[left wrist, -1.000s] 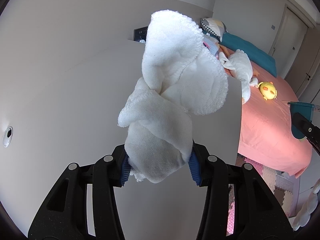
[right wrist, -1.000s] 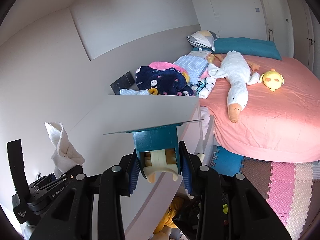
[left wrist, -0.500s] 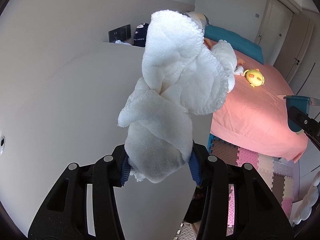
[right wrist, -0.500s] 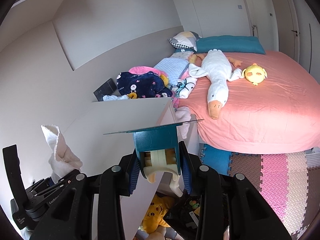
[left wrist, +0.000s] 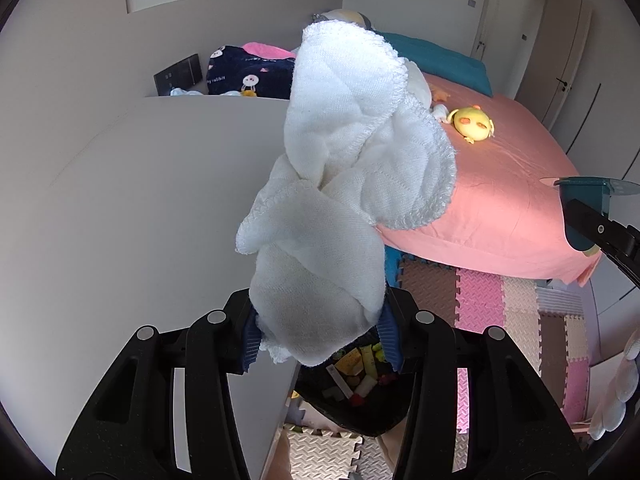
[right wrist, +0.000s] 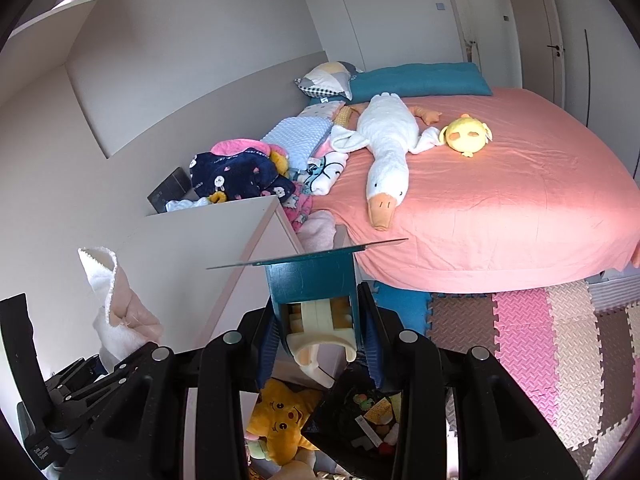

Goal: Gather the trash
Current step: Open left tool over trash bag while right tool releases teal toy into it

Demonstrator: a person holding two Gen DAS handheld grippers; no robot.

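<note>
My left gripper (left wrist: 318, 334) is shut on a crumpled white cloth (left wrist: 344, 184) that stands up between its blue pads. The cloth also shows at the left of the right wrist view (right wrist: 116, 304). My right gripper (right wrist: 318, 336) is shut on a teal and cream plastic object (right wrist: 312, 292) with a flat thin top. A black trash bag (left wrist: 352, 400) with colourful scraps inside sits open on the floor below both grippers; it also shows in the right wrist view (right wrist: 360, 416).
A white desk (left wrist: 140, 200) fills the left. A pink bed (right wrist: 500, 200) holds a goose plush (right wrist: 388, 152), a yellow plush (right wrist: 466, 134) and piled clothes (right wrist: 236, 176). A yellow star plush (right wrist: 284, 420) lies beside the bag. Foam mats (right wrist: 560, 360) cover the floor.
Both grippers have moved rightward off the desk and over its edge, keeping their loads. The trash bag and floor mats have come into view below them.
</note>
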